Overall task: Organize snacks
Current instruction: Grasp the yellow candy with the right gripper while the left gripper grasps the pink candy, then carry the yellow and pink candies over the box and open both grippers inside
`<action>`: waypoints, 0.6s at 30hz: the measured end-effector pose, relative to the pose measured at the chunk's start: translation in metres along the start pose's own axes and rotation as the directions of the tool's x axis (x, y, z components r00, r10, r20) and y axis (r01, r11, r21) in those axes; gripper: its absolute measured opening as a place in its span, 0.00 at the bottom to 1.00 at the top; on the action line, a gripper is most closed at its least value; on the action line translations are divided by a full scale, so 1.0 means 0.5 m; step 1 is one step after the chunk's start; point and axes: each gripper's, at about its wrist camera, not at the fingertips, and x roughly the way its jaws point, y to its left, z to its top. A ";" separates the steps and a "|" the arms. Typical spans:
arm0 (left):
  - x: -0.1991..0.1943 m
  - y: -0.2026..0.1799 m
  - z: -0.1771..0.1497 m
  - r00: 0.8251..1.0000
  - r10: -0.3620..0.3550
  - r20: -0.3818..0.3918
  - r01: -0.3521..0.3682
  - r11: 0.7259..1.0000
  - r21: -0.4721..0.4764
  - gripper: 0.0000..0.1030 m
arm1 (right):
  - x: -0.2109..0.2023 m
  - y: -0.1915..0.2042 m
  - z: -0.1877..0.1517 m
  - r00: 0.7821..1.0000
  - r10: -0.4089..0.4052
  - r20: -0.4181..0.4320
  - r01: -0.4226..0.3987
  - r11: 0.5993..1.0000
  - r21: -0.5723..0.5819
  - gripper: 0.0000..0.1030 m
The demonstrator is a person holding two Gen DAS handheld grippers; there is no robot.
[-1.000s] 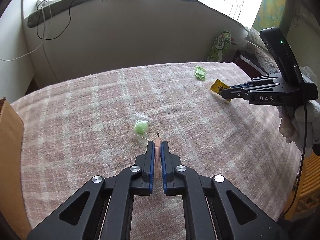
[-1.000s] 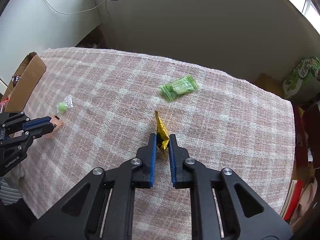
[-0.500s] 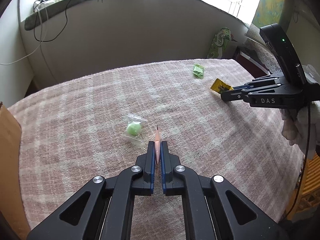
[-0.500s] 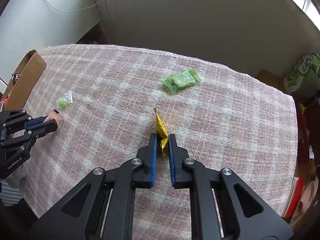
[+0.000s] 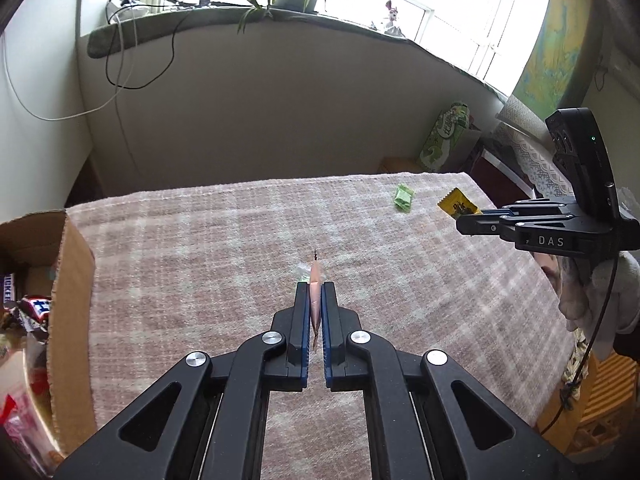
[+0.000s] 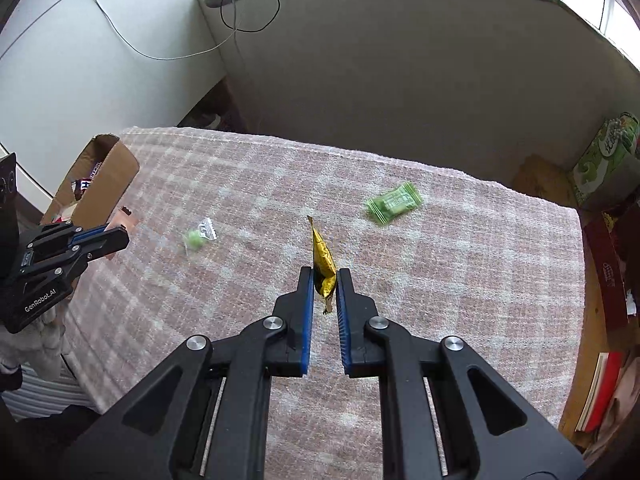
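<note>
Left gripper (image 5: 315, 308) clamped on pink sachet (image 5: 315, 292); right gripper (image 6: 325, 285) pinching yellow packet (image 6: 322, 264) edge-on (both light, crinkly, slippery; grip flat seams). Green sweet (image 6: 195, 237) on table (image 6: 440, 264), ahead-left of right gripper.

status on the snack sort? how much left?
Done: several snacks already sit in the cardboard box. In hand: left tool shut on a pink packet, right tool shut on a yellow packet. Left on the cloth: green wrapped candy and green ball candy.
</note>
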 end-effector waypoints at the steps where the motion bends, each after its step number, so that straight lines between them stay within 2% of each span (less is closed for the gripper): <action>1: -0.013 0.010 0.003 1.000 0.002 0.006 -0.002 1.000 -0.009 0.04 | -0.004 0.018 0.010 1.000 0.007 0.006 -0.006 1.000 -0.008 0.11; 9: -0.112 0.100 0.017 0.998 0.044 0.053 -0.041 0.997 -0.067 0.04 | -0.023 0.184 0.080 0.998 0.062 0.026 -0.059 0.994 -0.094 0.11; 18: -0.208 0.225 -0.009 0.989 0.131 0.072 -0.118 0.980 -0.159 0.04 | 0.011 0.368 0.142 0.993 0.121 0.015 -0.116 0.974 -0.195 0.11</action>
